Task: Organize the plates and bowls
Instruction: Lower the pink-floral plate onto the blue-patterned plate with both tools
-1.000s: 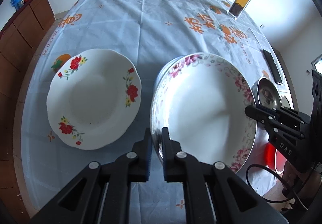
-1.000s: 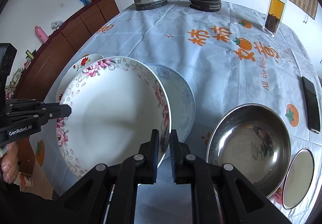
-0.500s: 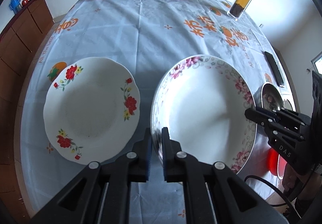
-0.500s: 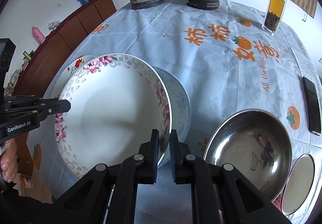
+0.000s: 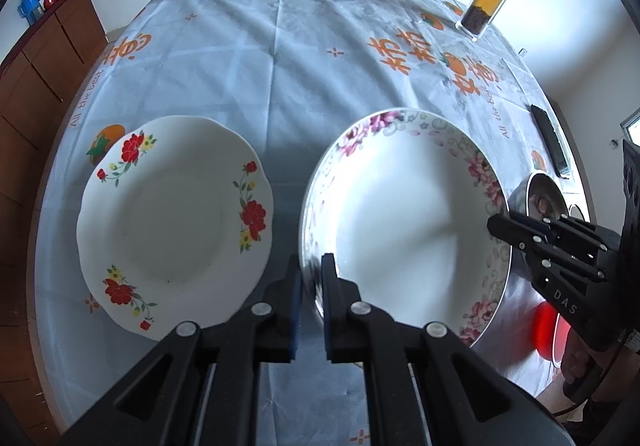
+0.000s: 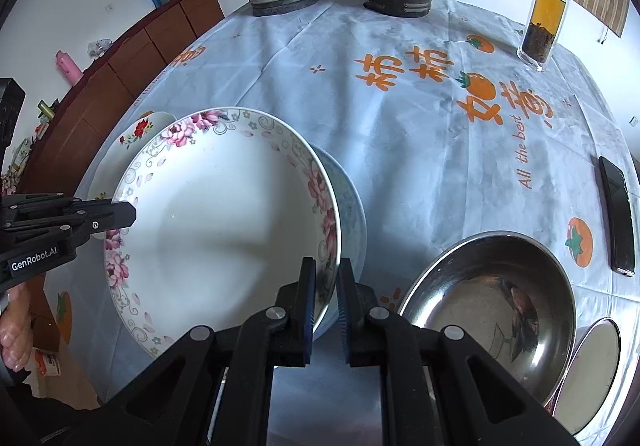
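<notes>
Left claw (image 5: 311,278) and right claw (image 6: 327,280) both clamped.

Both wrist views look down closely, sharing the pink-flowered plate (image 5: 404,221) (image 6: 224,221)

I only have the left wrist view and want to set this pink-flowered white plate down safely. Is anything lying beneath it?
Observer: Yes. A pale blue-patterned plate shows past the right edge of the pink-flowered white plate and sits lower than it.
Operator: Is the right gripper properly on the rim?
Observer: Yes. The right gripper has one finger on each side of that rim, near the plate's right edge.
Operator: What sits further right?
Observer: A large stainless steel bowl stands on the tablecloth, apart from the blue plate. A small round steel dish sits beyond it.
</notes>
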### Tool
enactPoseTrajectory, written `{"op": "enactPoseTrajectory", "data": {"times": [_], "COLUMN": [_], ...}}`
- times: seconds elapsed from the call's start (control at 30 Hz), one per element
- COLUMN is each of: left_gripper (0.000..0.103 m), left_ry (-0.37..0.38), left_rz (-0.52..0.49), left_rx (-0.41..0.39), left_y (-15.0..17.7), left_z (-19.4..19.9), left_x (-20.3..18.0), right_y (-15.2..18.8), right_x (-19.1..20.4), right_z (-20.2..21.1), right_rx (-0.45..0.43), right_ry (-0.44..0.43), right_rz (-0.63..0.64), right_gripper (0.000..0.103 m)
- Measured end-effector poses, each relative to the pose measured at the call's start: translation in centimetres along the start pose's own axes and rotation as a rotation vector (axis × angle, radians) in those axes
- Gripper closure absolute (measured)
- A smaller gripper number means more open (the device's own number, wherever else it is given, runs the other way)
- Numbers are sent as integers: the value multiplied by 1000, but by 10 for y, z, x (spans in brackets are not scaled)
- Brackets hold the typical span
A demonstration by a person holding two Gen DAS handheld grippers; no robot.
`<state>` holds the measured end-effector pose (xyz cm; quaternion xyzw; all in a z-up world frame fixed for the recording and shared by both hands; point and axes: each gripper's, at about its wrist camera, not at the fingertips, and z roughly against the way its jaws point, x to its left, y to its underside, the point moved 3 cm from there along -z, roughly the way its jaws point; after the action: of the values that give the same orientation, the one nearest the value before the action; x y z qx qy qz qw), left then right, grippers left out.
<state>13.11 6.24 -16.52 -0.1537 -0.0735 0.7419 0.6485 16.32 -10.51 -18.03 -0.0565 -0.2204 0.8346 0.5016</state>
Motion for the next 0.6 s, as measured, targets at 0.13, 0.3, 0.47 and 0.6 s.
{"op": "enactPoseTrajectory", "data": {"times": [0.13,0.3,0.47,0.6], "left_gripper": [98,98,98,98], "left_ry": [1,-2,-2,-4], "left_rz": [-2,-5,-1,-1], "left_rx": [6,12,17,20], "left_y": [0,-1,-2,-3], "left_z": [-4,-9,-12,-14], "left_x": [-1,-2,-1,-1], "right_y": [0,-1,-3,-4], "right_x": [-2,-4,-4,-4], "right_z": [-3,-8,-12,-13], "right_rx": [7,18,29,29], "right_ry": [8,17,23,30], "right_rz": [0,2,6,11], "right_gripper": [92,92,92,92]}}
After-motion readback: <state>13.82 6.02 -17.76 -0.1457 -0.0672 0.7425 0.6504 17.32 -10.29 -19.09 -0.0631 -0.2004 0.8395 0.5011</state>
